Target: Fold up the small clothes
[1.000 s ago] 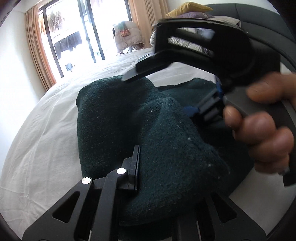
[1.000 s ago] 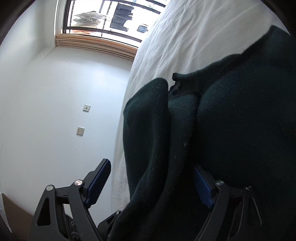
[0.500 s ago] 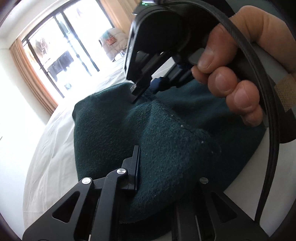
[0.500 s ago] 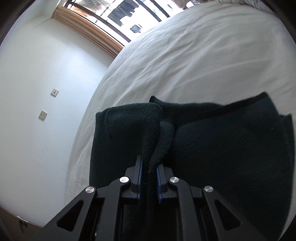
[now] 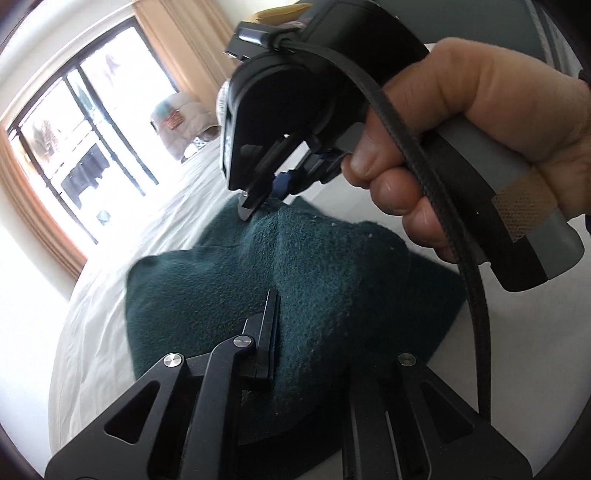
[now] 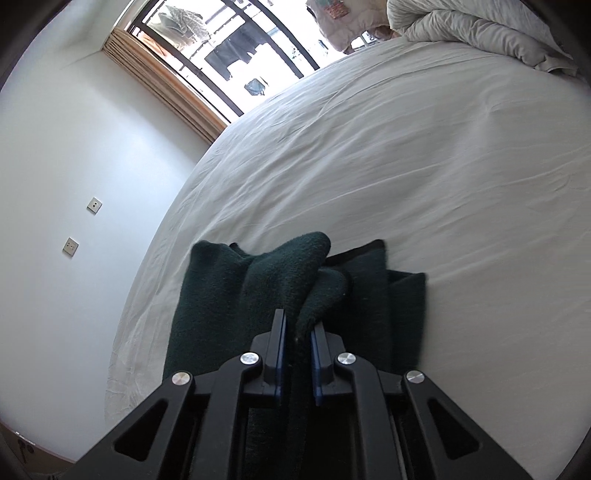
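A dark green knitted garment (image 5: 221, 295) lies partly folded on the white bed sheet (image 5: 99, 314). My left gripper (image 5: 291, 325) is shut on a raised fold of it at the near edge; cloth hides its right finger. My right gripper (image 6: 297, 332) is shut on another bunched fold of the garment (image 6: 236, 295), lifted above the flat layers. In the left wrist view the right gripper (image 5: 266, 195) pinches the garment's far edge, held by a hand (image 5: 461, 147).
White bed sheet (image 6: 406, 166) spreads far and right. A crumpled duvet (image 6: 480, 33) lies at the far right. A white wall (image 6: 74, 184) with sockets runs along the left bed edge. A window (image 5: 74, 147) with curtains is beyond.
My right gripper closed on the garment fold and lifted it up and back, so more bed shows. In the left wrist view the right gripper moved to the garment's far edge.
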A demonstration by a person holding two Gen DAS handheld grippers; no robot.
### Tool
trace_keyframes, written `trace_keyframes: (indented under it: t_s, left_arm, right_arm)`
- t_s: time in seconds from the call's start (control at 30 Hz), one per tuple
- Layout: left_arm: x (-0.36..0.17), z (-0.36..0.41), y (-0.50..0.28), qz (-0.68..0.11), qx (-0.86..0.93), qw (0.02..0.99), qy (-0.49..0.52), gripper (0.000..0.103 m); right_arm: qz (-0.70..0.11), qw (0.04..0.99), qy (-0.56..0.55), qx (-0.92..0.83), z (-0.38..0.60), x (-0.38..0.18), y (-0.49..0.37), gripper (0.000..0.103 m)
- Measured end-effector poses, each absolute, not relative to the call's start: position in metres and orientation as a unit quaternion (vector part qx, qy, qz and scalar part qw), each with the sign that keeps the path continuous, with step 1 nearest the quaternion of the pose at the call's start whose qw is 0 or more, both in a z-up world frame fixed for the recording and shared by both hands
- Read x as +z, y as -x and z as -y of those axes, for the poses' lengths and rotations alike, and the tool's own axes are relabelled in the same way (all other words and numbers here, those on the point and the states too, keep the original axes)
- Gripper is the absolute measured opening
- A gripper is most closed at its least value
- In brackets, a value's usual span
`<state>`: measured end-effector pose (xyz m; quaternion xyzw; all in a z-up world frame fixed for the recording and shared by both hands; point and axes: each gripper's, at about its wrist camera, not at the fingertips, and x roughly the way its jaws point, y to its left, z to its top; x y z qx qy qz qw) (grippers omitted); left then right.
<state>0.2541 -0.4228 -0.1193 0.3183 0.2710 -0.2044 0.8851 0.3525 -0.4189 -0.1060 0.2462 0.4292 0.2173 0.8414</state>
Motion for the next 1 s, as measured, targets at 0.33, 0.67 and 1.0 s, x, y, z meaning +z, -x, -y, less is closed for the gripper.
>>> trace_keyframes:
  t_s: [0.33, 0.67, 1.0]
  left_arm:
    - [-0.128, 0.411, -0.257, -0.277, -0.22, 0.879, -0.319, 0.009]
    - [-0.106, 0.339, -0.225, -0.322, -0.25, 0.877, -0.254, 0.08]
    - [-0.06, 0.206, -0.257, -0.301, -0.222, 0.915, -0.151, 0.082]
  right_arm:
    - [-0.428, 0.844, -0.259, 0.195, 0.435, -0.124, -0.356, 0.012]
    - [-0.431, 0.828, -0.304, 0.188, 0.45, -0.145, -0.337, 0.032]
    - [-0.416, 0.855, -0.273, 0.148, 0.45, -0.114, -0.27, 0.036]
